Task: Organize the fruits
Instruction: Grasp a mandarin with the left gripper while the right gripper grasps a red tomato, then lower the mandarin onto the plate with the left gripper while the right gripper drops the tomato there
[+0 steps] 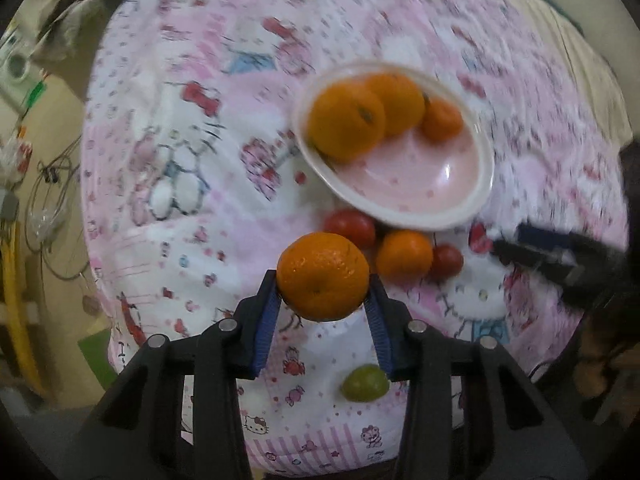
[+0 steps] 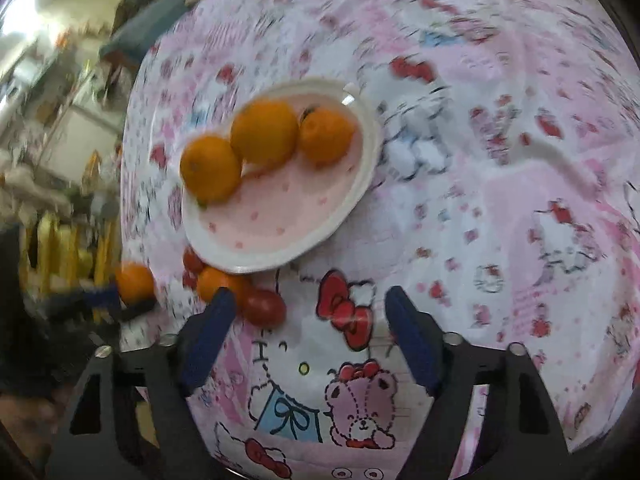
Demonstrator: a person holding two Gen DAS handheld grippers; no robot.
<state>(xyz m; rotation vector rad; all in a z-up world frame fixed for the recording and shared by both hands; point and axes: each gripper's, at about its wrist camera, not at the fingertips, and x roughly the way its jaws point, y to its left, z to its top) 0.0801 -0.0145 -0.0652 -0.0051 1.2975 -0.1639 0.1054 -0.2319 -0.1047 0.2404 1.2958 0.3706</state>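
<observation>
- Nearest the left wrist lens: left gripper (image 1: 323, 286), blue pads clamped on opposite flanks of a held orange (image 1: 322, 276), fruit lifted clear of the patterned tablecloth (image 1: 192, 128).
- Below the raised fruit: green lime (image 1: 365, 382) lying loose on the cloth, between the finger bases as seen from the left wrist.
- Just beyond the grasp: loose orange (image 1: 404, 257) flanked by two red tomatoes (image 1: 350, 227), all close beside the near rim of the pink bowl (image 1: 452, 216).
- Inside the bowl: three oranges (image 1: 346, 122) crowded against the far-left wall; near half of the basin bare.
- Right gripper (image 2: 308, 296): jaws spread, nothing between them, hovering over the cloth with one finger (image 2: 214, 320) just beside a tomato (image 2: 264, 307) and the loose orange (image 2: 218, 280).
- Step in hand, judged: carrying the clamped orange to the bowl.
- Good execution, judged: keep the fruit high enough to clear the rim, aim for the bare near half, lower almost to the basin before releasing, since a round fruit dropped from height could roll or knock its neighbours.
- Caution: both grippers near the same cluster; keep the right clear of the left's path.
</observation>
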